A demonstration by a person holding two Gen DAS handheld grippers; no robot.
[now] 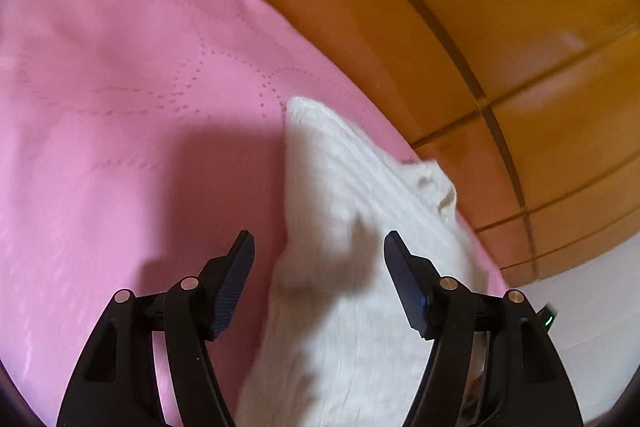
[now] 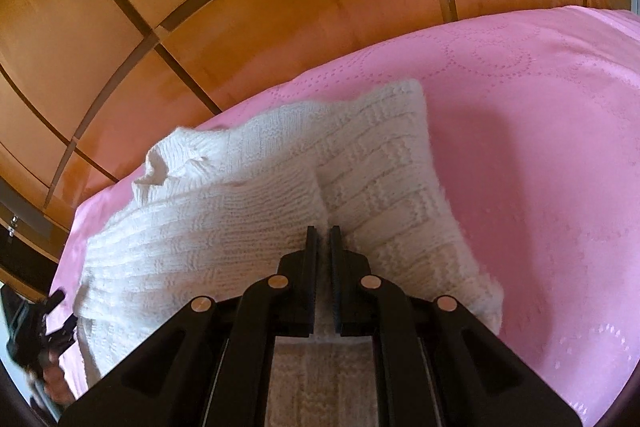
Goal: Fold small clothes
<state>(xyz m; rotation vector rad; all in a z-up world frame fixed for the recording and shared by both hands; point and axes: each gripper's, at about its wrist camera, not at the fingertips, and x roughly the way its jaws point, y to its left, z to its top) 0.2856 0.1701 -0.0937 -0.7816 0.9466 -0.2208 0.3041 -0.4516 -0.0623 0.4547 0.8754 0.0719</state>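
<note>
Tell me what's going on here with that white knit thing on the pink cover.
A person with tongs in each hand is folding a small white knitted garment on a pink bedspread. The right tongs are shut, pressed against the knit near a fold line; whether they pinch any of it is unclear. The left tongs are open above the garment's edge, holding nothing. The garment looks partly folded, one section lying over another.

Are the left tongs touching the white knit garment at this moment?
Apart. In the left wrist view the left tongs stand wide open over the white knit garment, and neither pad presses it; pink cover and knit show clear of both pads.
</note>
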